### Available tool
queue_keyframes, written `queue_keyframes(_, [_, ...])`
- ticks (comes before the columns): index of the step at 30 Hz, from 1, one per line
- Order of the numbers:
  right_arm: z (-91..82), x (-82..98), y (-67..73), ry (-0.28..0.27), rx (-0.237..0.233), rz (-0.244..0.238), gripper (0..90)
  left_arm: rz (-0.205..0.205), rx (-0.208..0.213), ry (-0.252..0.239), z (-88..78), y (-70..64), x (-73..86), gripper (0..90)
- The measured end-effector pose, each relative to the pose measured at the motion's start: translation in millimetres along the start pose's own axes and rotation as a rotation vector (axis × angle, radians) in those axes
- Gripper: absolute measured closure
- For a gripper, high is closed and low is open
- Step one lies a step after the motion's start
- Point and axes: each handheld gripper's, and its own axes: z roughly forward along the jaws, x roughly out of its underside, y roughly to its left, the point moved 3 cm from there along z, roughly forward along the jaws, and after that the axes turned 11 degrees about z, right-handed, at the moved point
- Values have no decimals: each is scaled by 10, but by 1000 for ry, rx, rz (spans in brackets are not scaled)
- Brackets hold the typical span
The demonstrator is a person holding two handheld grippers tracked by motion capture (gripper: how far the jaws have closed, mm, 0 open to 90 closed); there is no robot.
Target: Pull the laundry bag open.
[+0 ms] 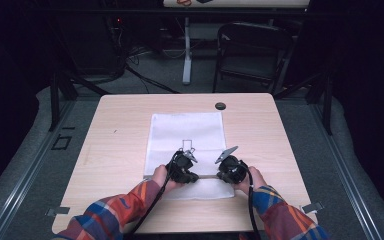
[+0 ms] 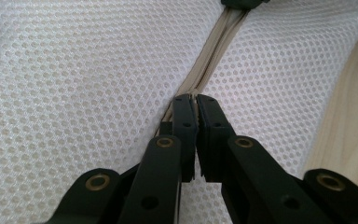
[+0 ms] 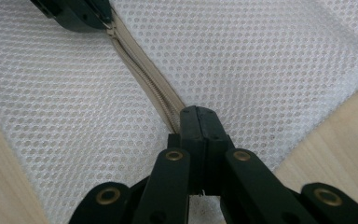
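On the near half of the wooden surface (image 1: pixel 120 145) lies a white mesh laundry bag (image 1: pixel 187 132), flat and roughly square to the edges, with a beige zipper (image 1: pixel 207 176) running crosswise near its front end. In the high view the left gripper (image 1: pixel 182 169) and the right gripper (image 1: pixel 229 170) sit side by side over that zipper line, close together but apart, each held by a hand coming out of a plaid sleeve (image 1: pixel 125 207). In the left gripper view the left gripper (image 2: pixel 196 100) has its jaws clenched on the zipper (image 2: pixel 209 65), the tips pinching the tape where it rises slightly from the mesh bag (image 2: pixel 84 93); a thin slit remains between the pads. In the right gripper view the right gripper (image 3: pixel 196 112) is likewise clamped tight on the zipper (image 3: pixel 144 70), the tips pressed together over the teeth, with the other gripper visible at the far end of the same beige strip. The mesh bag (image 3: pixel 261 56) spreads to both sides of it, and bare wood shows at the corners. A small dark round cap (image 1: pixel 220 106) sits on the surface beyond the bag's far edge, well apart from both grippers. A dark outline (image 1: pixel 187 145) marks the mesh just ahead of the left gripper.
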Motion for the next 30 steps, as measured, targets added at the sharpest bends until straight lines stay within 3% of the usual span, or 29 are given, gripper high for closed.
queue_keyframes(10, [5,0,3,-7,-1,-3,900,-30,4,-4,-81,27,111,870])
queue_keyframes(11, [-2,-3,-2,5,1,-13,900,-34,-11,2,-88,28,124,870])
queue_keyframes(17, [-1,-2,-1,2,1,-12,900,-44,3,-1,-137,50,187,870])
queue_keyframes(21, [-1,-2,-2,1,1,-11,900,-50,-20,4,-176,57,226,869])
queue_keyframes(22, [-2,-3,-3,5,1,-15,900,-48,-5,-8,-186,57,231,869])
queue_keyframes(28, [3,-3,3,-1,-2,-9,900,-56,-9,-5,-224,66,279,869])
queue_keyframes(30, [1,-3,1,1,0,-10,900,-58,-26,-1,-228,65,285,869])
